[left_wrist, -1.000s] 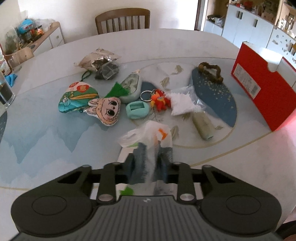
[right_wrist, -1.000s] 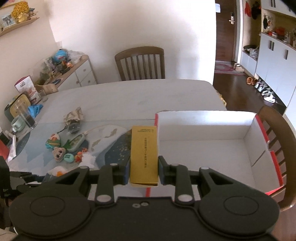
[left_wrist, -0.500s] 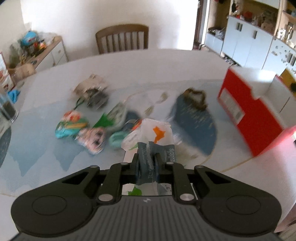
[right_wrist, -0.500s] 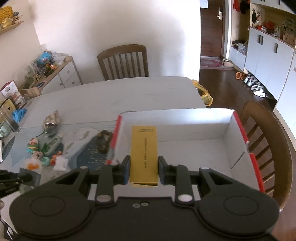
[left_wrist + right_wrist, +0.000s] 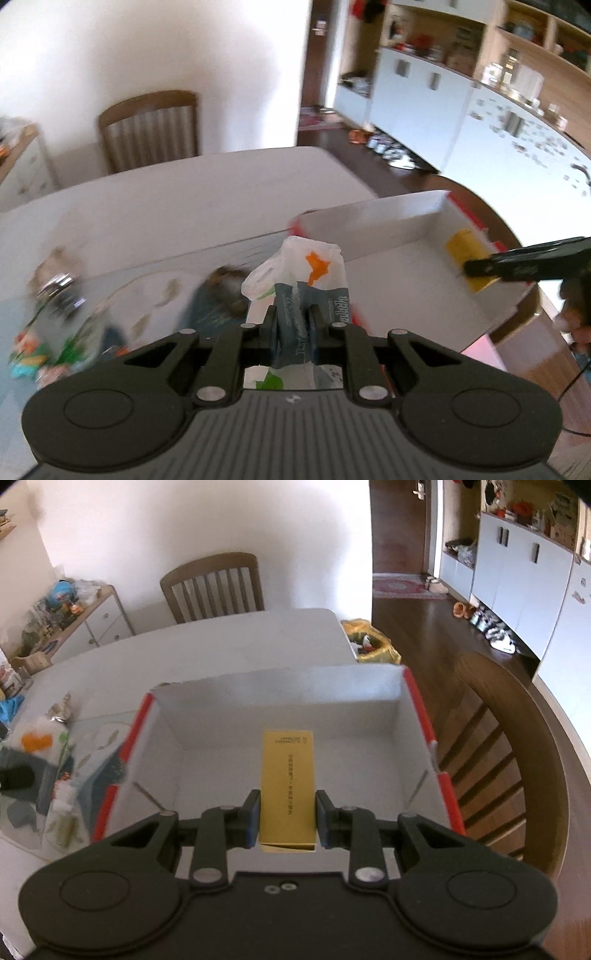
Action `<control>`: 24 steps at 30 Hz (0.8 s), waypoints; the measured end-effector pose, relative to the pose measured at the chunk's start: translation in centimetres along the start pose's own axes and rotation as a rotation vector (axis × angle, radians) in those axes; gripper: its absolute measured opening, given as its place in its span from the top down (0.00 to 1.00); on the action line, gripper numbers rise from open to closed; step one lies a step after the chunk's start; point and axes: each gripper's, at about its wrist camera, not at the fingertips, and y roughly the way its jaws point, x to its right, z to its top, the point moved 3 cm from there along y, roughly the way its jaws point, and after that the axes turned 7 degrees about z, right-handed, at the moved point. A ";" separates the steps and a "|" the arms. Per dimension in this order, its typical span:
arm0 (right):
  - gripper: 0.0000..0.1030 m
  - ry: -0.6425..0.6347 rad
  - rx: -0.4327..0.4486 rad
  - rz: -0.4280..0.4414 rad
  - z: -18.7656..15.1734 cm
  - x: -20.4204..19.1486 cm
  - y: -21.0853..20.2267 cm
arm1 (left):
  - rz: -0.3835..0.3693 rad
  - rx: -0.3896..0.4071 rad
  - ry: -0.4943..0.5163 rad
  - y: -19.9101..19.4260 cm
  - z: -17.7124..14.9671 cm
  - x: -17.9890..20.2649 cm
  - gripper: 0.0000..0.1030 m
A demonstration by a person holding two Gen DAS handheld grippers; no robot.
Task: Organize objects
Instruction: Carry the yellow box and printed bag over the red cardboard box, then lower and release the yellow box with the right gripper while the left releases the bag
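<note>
Our right tongs (image 5: 286, 816) grip the flat yellow cardboard packet (image 5: 287, 782) over the red-sided white-lined box (image 5: 236, 716) for drop-off, left tongs (image 5: 293, 325) clamp the crinkly white-and-blue plastic pouch (image 5: 301, 284) above the tabletop (image 5: 184, 206), queued next.

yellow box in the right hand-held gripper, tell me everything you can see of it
The yellow box is a slim, oblong carton, cardboard by its look, with a line of small dark print down its face and more at the far end. The right hand-held gripper is shut on its near end. It points away from the camera, hanging inside the open red-and-white box, above the white floor. Its near flap looks slightly open.
</note>
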 end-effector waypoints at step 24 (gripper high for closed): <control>0.73 -0.058 -0.211 -0.017 -1.8 2.6 6.3 | -0.073 -0.256 0.227 15.1 3.5 14.6 0.85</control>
